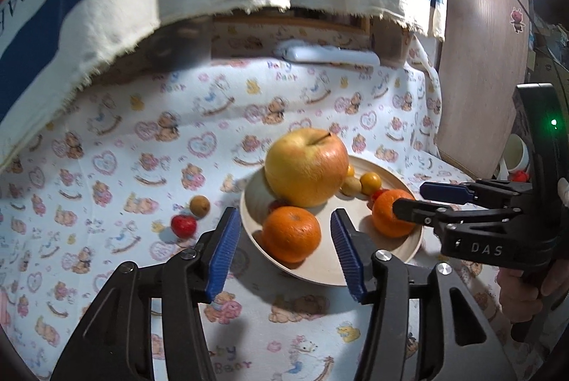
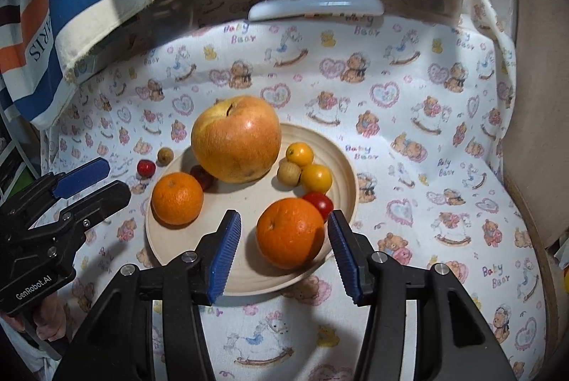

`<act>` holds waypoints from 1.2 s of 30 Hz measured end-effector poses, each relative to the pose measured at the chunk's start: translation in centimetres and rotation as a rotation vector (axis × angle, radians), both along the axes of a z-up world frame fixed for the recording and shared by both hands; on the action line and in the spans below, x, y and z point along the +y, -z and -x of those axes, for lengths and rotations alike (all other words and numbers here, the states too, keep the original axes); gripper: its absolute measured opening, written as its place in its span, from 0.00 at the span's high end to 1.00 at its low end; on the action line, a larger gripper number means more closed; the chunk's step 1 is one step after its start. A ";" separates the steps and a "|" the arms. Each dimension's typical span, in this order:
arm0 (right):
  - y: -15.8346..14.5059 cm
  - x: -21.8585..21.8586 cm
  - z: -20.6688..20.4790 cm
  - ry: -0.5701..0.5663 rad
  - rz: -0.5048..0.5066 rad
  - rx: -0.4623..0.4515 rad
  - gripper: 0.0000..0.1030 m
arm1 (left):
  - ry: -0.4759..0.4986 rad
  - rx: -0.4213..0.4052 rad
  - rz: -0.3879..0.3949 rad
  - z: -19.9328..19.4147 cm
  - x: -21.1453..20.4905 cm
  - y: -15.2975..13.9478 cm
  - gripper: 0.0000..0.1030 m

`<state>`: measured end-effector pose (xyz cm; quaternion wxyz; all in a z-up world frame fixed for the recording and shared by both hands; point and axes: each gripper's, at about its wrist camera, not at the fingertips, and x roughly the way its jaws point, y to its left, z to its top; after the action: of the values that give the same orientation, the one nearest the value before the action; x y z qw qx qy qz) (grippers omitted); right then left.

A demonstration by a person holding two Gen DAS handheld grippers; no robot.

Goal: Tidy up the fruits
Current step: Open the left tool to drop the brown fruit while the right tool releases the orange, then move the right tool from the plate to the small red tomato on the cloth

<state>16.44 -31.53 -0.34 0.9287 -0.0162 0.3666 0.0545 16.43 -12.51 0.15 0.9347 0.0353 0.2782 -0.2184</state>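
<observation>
Fruits mostly lie on the plate [image 2: 341,164]: apple [image 2: 236,139], two oranges. The left gripper [image 1: 282,247] and right gripper [image 2: 284,249] each gape empty around an orange. A red fruit [image 1: 183,226] and a brown one [image 1: 199,206] remain on the worktop, likely next to be gathered.

You have a round beige plate [image 2: 341,160] holding most of the fruit. A large yellow-red apple [image 2: 236,139] sits upright at its far side, stem up. Two oranges [image 2: 177,198] [image 2: 290,232] lie near the front rim, well apart. Two small yellow fruits [image 2: 299,154] [image 2: 316,178] touch a tan round one [image 2: 288,173]. A red cherry tomato [image 2: 319,203] lies beside the nearer orange. Off the plate lie a red fruit [image 2: 146,168] and a brown one [image 2: 165,155].
</observation>
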 end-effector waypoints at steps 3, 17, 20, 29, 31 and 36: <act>-0.7 -0.1 0.5 0.015 0.005 -0.058 0.44 | -0.014 -0.038 0.003 0.5 0.4 -0.7 0.40; -3.1 0.6 3.4 0.032 0.070 -0.334 0.07 | -0.136 -0.245 0.014 2.4 2.5 -3.3 0.01; -3.0 1.0 3.7 0.032 0.091 -0.357 0.01 | -0.166 -0.266 0.024 2.6 3.0 -3.8 0.01; -2.8 1.2 3.8 0.025 0.089 -0.352 0.01 | -0.183 -0.273 0.034 2.7 4.1 -5.0 0.01; -2.8 1.2 3.7 0.024 0.087 -0.350 0.01 | -0.179 -0.249 0.035 2.2 4.3 -4.9 0.01; -2.5 1.1 3.6 0.027 0.090 -0.341 0.01 | -0.206 -0.161 0.069 0.8 5.4 -4.3 0.01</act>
<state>12.86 -30.39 2.19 0.9763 -0.0619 0.2062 0.0218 15.68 -7.13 4.41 0.9721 -0.0083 0.1968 -0.1274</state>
